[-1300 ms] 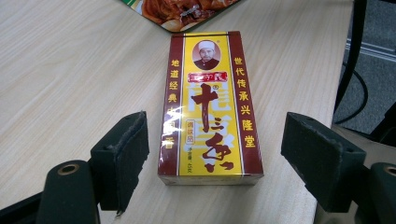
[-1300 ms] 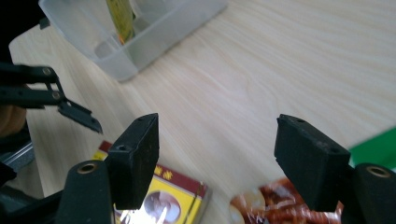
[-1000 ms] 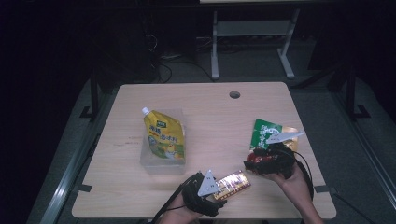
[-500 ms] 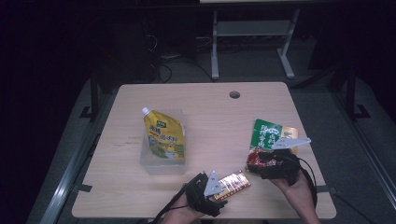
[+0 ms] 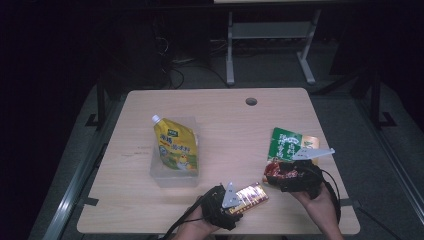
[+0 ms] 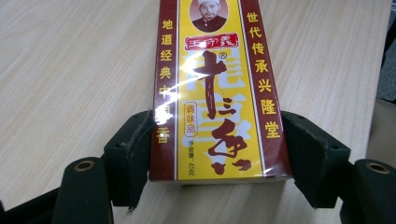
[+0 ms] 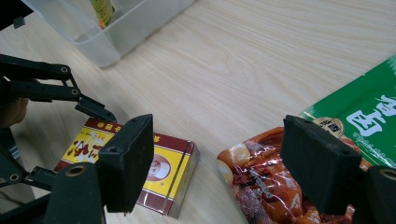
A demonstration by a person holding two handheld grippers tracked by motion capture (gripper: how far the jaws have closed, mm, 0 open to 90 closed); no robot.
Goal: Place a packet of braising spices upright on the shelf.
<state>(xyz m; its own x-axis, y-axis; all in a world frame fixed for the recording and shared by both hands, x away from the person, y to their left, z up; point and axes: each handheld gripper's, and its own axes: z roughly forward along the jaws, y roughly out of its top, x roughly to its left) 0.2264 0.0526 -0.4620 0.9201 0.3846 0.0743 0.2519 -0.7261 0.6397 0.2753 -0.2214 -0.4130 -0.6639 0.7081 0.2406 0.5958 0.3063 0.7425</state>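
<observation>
We have the left hand-held gripper (image 6: pixel 219 158) closing on the seasoning box (image 6: pixel 215 88), pads touching its sides. Our right hand-held gripper (image 7: pixel 219 163) stands released over the red pouch (image 7: pixel 266 186); next, we lift the box toward the clear bin (image 5: pixel 175 172).

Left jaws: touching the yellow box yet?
Touching. In the left gripper view both jaw pads sit flush on the sides of the box; the jaws have just been closing.

High view: dim, table (image 5: pixel 220 115) lit from above, surroundings near black. Gripper views bright and sharp; white glare streaks cross the box (image 6: pixel 215 93); near jaws slightly soft.
</observation>
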